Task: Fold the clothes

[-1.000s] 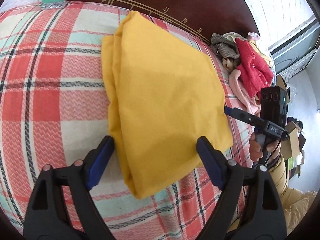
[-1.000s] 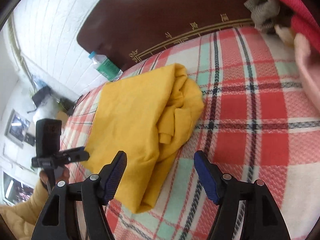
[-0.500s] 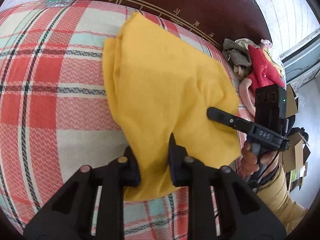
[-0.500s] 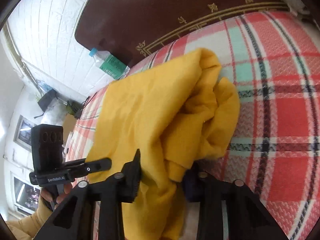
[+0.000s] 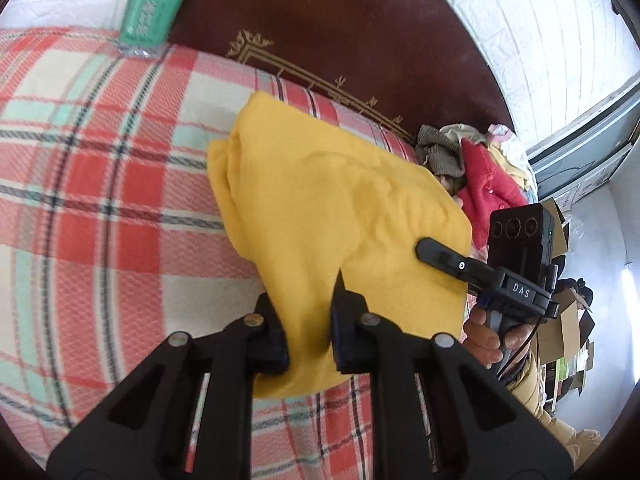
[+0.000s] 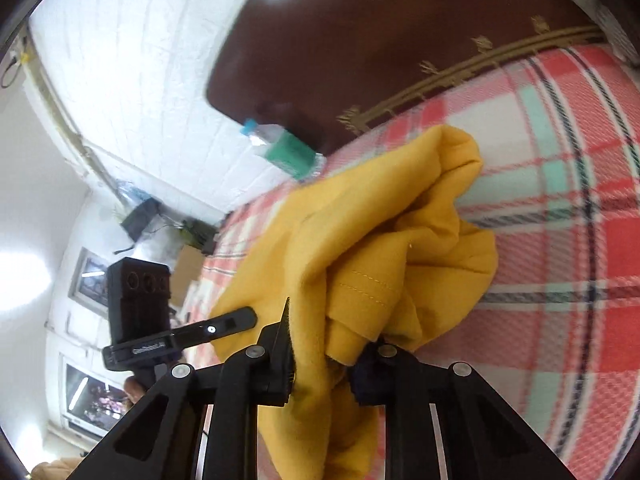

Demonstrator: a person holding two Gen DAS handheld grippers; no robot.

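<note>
Both tongs closing on yellow garment (image 5: pixel 332 208), apparently lifted.

the yellow garment (image 5: pixel 320 208) is a plain mustard knit, folded into a thick, roughly rectangular bundle lying on the red, white and mint plaid bed cover (image 5: pixel 100 200). its near edge is lifted off the cover and bunched up, with loose folds and a stitched hem (image 6: pixel 364 284) showing at one corner. the far end rests near the dark headboard (image 5: pixel 340 20).
</note>
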